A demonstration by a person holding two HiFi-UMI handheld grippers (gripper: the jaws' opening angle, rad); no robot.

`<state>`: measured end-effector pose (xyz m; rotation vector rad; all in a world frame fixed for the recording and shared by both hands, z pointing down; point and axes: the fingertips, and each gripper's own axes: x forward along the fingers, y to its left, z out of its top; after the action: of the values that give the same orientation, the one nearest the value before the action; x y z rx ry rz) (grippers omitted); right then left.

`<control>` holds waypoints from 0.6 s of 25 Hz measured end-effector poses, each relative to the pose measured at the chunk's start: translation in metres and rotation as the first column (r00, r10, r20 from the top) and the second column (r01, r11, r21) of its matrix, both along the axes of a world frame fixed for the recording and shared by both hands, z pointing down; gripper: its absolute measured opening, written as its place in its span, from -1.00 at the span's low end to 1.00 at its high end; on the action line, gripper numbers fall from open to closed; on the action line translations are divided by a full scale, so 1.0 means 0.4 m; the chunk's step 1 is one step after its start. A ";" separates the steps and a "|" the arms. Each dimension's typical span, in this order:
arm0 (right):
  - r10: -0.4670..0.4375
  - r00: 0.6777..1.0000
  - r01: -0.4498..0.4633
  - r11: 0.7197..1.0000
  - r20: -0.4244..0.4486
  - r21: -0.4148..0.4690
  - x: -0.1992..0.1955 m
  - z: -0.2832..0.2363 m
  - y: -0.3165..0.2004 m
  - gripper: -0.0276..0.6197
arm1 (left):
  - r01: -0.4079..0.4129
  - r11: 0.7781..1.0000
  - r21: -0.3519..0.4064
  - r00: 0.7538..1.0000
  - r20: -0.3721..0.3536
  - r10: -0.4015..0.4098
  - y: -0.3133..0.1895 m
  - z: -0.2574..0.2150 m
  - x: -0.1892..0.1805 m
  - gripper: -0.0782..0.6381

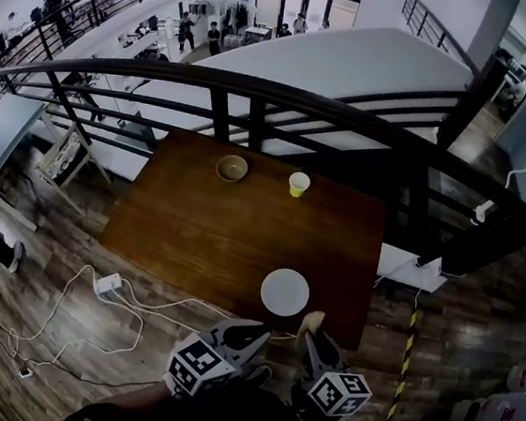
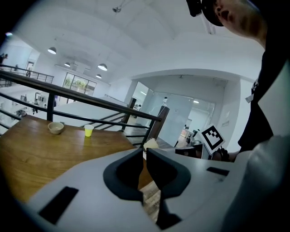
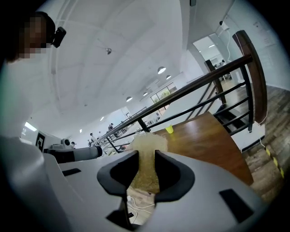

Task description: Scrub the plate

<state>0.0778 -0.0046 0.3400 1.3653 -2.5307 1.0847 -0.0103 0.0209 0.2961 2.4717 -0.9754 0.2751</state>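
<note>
so, step: bringing the sponge (image 3: 146, 176) to the plate (image 1: 285, 292), which lay untouched near the front edge of the bench (image 1: 194, 235).
right gripper (image 3: 146, 153): clamped on the sponge.
left gripper (image 2: 145, 152): jaws nearly together, nothing between them.
advice: left should steady the rim; the sponge should go flat, in circles.
bowl (image 1: 232, 167), cup (image 1: 298, 183): stood at the far edge; contents were too small to tell.

Premises: an open-plan office or lab building, seen from a wood-floored mezzanine. A dark metal railing (image 1: 258, 86) bounds the upper level. On the floor below it are desks (image 1: 155, 37) with people (image 1: 212, 37) standing among them. Round ceiling lamps (image 2: 102, 67) and glass partitions (image 2: 179, 120) noted. A power strip (image 1: 108, 284) lies on the floor beside the wooden surface (image 1: 203, 236), and striped hazard tape (image 1: 409, 349) marks the floorboards.
</note>
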 end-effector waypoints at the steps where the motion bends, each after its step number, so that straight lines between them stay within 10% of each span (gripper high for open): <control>1: 0.013 1.000 -0.013 1.000 -0.014 0.003 -0.006 -0.005 -0.018 -0.55 | -0.015 1.000 0.005 1.000 -0.010 0.015 -0.019 -0.007 -0.010 -0.69; 9: 0.099 0.978 -0.097 0.995 -0.182 0.017 -0.062 0.018 -0.158 -0.55 | -0.088 0.996 -0.033 0.994 -0.072 0.085 -0.146 0.022 -0.137 -0.69; 15: 0.076 0.958 -0.080 0.997 -0.278 -0.004 -0.123 0.115 -0.255 -0.55 | -0.087 0.993 -0.083 0.995 0.030 0.090 -0.245 0.166 -0.232 -0.69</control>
<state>0.0286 -0.1066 0.3859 1.5057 -2.2818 0.8511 -0.1032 -0.0770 0.3624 2.4461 -0.8521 0.3798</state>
